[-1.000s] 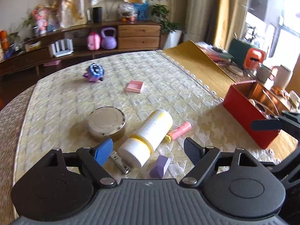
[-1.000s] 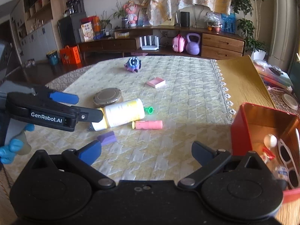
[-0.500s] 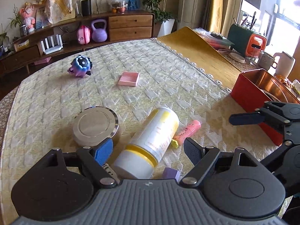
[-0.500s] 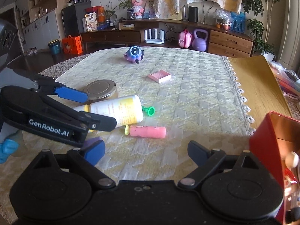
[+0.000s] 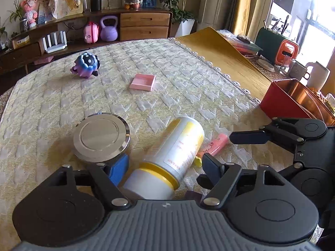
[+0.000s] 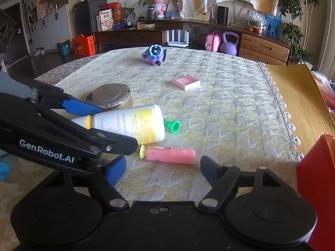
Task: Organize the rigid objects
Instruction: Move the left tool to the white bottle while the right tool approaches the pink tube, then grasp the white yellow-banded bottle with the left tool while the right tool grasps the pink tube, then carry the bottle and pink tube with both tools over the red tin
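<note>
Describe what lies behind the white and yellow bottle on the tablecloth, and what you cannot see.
Behind the bottle sit a round metal tin and a small green piece by its base. The left gripper covers the bottle's near side, so anything beneath it is hidden.

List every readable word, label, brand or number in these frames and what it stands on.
"GenRobot.AI": on the left gripper, printed on its black finger arm.
White and yellow bottle: red label print, too small to read.
Orange-and-white box on the far cabinet: characters too blurred to read.
</note>
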A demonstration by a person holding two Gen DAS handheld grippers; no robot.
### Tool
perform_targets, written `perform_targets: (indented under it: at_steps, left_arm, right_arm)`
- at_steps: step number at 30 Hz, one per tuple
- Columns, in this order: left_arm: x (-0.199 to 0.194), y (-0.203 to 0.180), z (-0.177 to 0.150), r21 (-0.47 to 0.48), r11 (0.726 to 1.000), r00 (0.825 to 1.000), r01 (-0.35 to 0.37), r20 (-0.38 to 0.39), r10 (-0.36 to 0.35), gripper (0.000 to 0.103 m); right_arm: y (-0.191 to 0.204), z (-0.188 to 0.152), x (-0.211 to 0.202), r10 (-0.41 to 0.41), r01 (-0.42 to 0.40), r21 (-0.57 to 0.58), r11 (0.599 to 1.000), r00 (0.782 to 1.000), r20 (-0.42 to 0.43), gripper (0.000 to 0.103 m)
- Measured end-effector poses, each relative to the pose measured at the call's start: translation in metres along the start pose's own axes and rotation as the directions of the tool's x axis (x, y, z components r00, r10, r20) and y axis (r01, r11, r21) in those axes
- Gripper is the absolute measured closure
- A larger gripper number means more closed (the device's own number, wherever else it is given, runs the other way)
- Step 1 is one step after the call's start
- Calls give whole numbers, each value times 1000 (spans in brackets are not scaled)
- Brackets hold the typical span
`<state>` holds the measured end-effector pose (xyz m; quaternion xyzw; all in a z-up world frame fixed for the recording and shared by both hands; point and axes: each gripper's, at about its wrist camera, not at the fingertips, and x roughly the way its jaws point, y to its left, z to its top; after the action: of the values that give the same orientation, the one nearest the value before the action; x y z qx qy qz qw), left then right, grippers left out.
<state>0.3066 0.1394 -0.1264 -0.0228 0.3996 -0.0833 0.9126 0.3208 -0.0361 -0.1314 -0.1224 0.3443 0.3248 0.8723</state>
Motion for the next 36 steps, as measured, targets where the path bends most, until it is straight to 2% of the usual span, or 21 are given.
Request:
perform_targets:
  at_steps: [7,11,14,17,23,36]
  left_arm:
    - [3,-3,1,15,1000,1000,9,0,-9,40]
    - [3,-6,1,36,999,1000,5,0,-5,44]
    - [3,-12,1,69,998,1000,-2,-1,2,49]
    - [3,-17,2,96,995,1000,-21,-6,22,50]
    - [2,-24,4,99,994,999,-49,-9,50,58]
    - [-18,-51,14,94,992,996,-84,7,84,59]
  right_arm:
    - [-4,1,3,5,-5,0,1000,1000,4,36]
    - [-5,-1,1,12,-12,-7,1000,1000,9,44]
    - [-5,-3,-3,9,-9,-13,1000,1000,10,45]
    - [-7,-6,-7,9,-9,-10,1000,1000,9,45]
    - [-14,-15,-21,-10,10,12,1000,1000,10,45]
    - [-29,-27,-87,-46,41,84,996,997,54,45]
